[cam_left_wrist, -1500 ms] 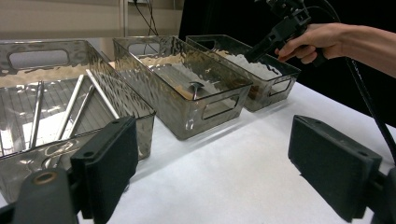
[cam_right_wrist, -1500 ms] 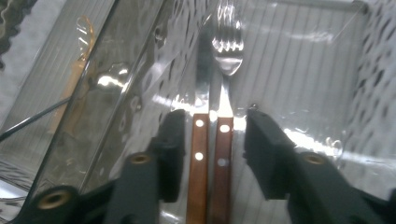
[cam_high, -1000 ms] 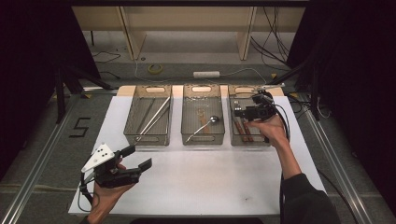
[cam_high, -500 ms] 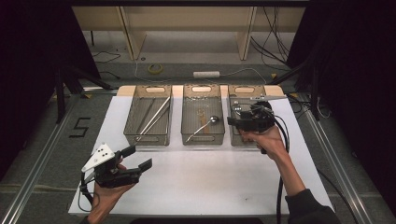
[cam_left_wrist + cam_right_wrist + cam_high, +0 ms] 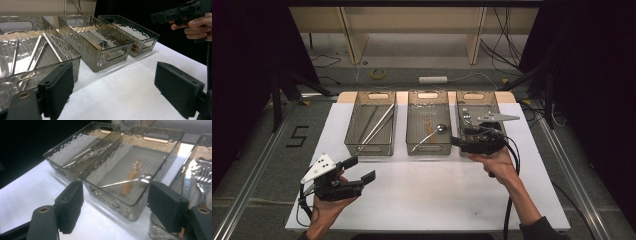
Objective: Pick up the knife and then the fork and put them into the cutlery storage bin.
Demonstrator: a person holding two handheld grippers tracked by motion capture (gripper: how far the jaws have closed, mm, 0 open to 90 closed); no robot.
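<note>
right gripper [image 5: 115, 207] stands wide and empty, jaws just opened; the spoon [image 5: 127, 180] lies ahead in the middle bin [image 5: 160, 170], handle running leftward.

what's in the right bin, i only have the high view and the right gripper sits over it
Observer: The right gripper view shows a fork lying in the right bin.
Operator: is the gripper carrying anything
Observer: No. The right gripper has nothing between its jaws, which have just been opening. They stand wide apart, looking across the middle bin.
</note>
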